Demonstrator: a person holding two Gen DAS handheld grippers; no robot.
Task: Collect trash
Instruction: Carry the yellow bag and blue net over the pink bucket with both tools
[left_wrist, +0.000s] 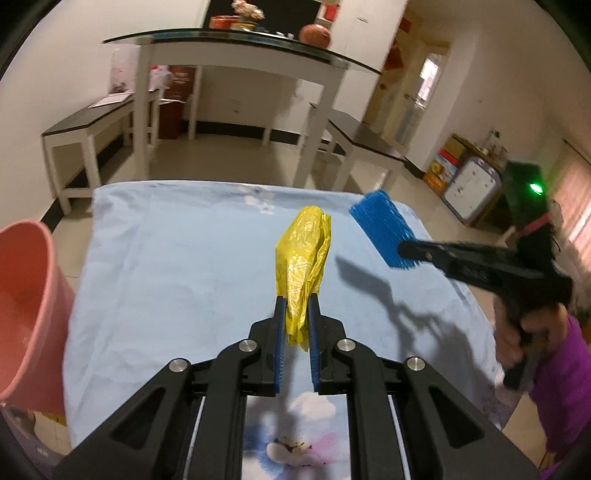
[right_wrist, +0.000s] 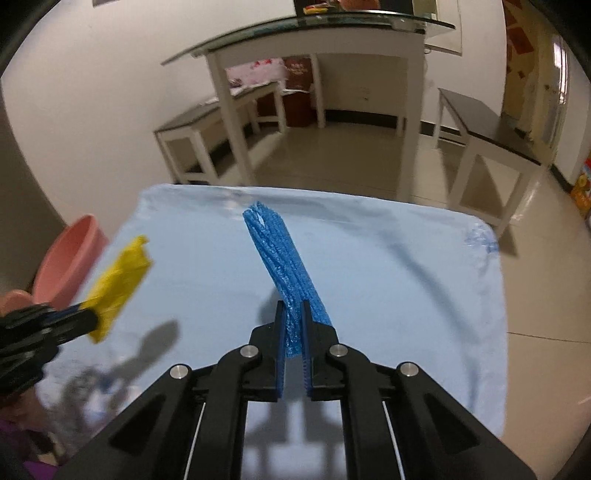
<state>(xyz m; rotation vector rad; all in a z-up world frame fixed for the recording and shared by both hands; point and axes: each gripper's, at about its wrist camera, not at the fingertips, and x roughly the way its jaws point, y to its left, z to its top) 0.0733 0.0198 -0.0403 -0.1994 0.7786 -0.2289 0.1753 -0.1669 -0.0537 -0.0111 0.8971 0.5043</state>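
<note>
Left wrist view: left gripper (left_wrist: 296, 306) at lower centre, fingers (left_wrist: 279, 332) clamped on yellow plastic bag (left_wrist: 304, 254), bag raised above light-blue desk cloth (left_wrist: 177, 266). Right gripper (left_wrist: 406, 251) at right edge, fingers pinching blue foam net (left_wrist: 380, 221). Pink bin (left_wrist: 26, 295) at left edge.
Right wrist view: right gripper (right_wrist: 291, 306) grips foam net (right_wrist: 280, 251) at frame centre, above cloth. White table (right_wrist: 369, 48) beyond.
</note>
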